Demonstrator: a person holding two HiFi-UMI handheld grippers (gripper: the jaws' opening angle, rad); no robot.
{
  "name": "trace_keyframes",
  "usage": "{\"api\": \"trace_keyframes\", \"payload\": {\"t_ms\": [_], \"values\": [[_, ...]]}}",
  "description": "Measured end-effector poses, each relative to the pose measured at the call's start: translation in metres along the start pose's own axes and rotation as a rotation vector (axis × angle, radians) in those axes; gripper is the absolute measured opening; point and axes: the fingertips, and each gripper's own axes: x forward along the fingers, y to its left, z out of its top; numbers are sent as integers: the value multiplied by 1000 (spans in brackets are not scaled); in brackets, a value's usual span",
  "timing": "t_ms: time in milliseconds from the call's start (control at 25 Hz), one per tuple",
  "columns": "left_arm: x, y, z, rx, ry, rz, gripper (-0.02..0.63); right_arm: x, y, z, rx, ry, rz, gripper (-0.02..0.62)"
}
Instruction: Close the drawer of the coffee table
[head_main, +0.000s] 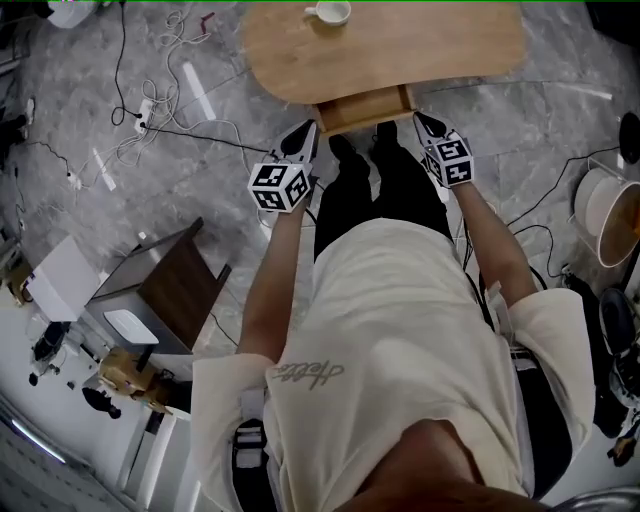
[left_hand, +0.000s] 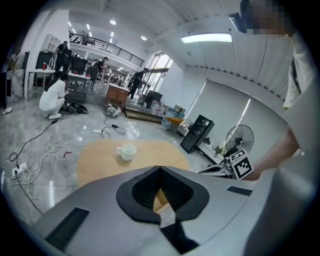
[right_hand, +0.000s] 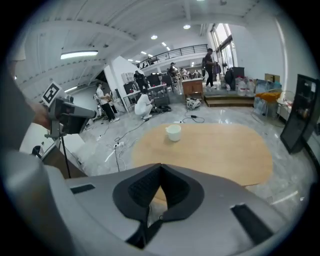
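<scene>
Your left claw (head_main: 303, 137) and right claw (head_main: 428, 124) are both pinched shut with nothing in them, sitting at the two front corners of the light-wood drawer (head_main: 365, 107) that pokes out from under the oval wooden bench (head_main: 430, 50), probably touching it, with a white cup (head_main: 329, 12) on top.

Nothing here reads clearly: the cursive word on the person's cream shirt (head_main: 310, 373) is too small, and the marker cubes (head_main: 279, 187) bear only black-and-white squares.
</scene>
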Motion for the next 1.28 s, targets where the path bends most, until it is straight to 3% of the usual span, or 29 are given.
{"api": "trace_keyframes", "payload": {"t_ms": [200,440,640,880,1040,1280], "values": [[45,17,-52,-50,131,3,5,29,-22,-50,45,120,0,-5],[84,31,-116,-95,266,-20,5,66,-33,-104,-3,253,22,-5],[114,49,-177,-219,337,-8,5,95,-46,-144,42,335,53,-5],[128,72,-270,-375,504,18,5,121,-49,-184,-57,449,110,-5],[134,82,-306,-360,597,20,5,141,-56,-196,-47,456,144,-5],[156,103,-336,-368,628,24,5,179,-79,-222,15,497,134,-5]]}}
